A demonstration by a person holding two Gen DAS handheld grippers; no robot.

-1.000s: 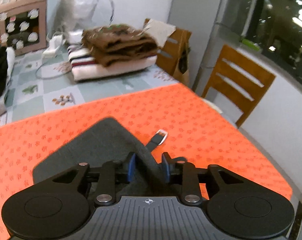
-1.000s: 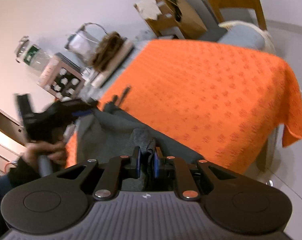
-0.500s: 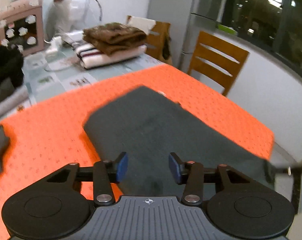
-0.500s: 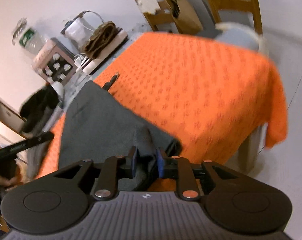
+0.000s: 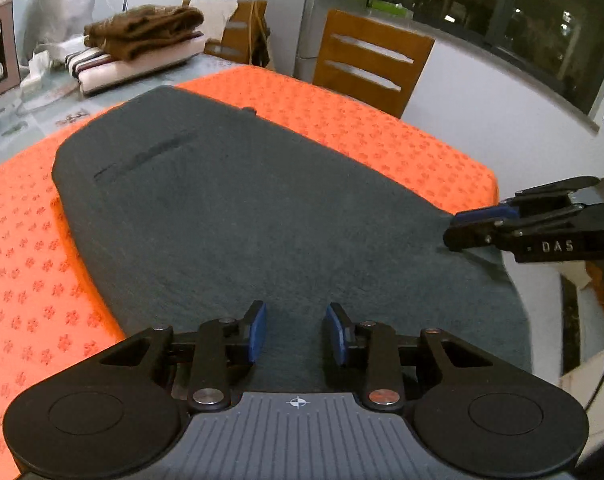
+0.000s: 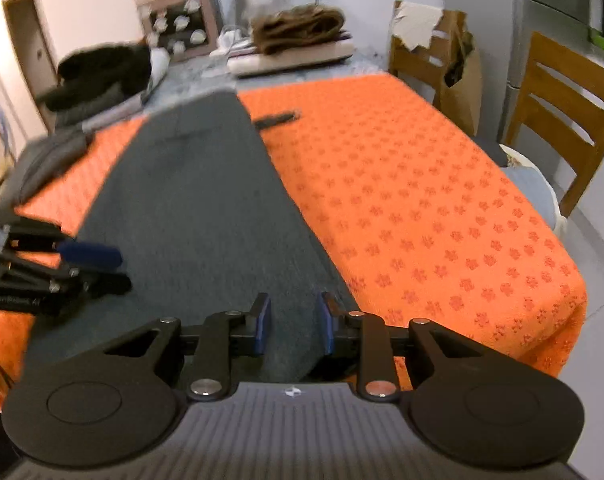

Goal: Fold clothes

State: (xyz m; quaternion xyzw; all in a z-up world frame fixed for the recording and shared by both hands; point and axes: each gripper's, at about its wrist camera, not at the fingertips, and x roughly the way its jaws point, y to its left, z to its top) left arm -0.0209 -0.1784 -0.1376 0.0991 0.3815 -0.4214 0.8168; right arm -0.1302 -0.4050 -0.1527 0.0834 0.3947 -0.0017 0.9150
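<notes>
Trousers: dark grey trousers lie flat and long across the orange cloth, one narrow end far up the surface, the wide end hanging toward the near edge.
Lie of the fabric: smooth, one slit pocket showing, a small strap poking out beside the far end; it looks halved lengthwise, which would suit a further fold across, though whether more folds are wanted I cannot say.
Left claw: the left claw hovers over the near end with its blue pads apart and nothing between them, low enough to press or pinch the hem.
Right claw: the right claw sits at the near right edge of the trousers, pads parted with cloth lying in the gap but not squeezed; placed there, I judge, to keep that edge in reach.
Pairing: both claws sit at the same end, side by side, as one would to lift a hem evenly.
Behind: folded clothes stacked at the far end of the surface; a wooden chair stands beyond.
</notes>
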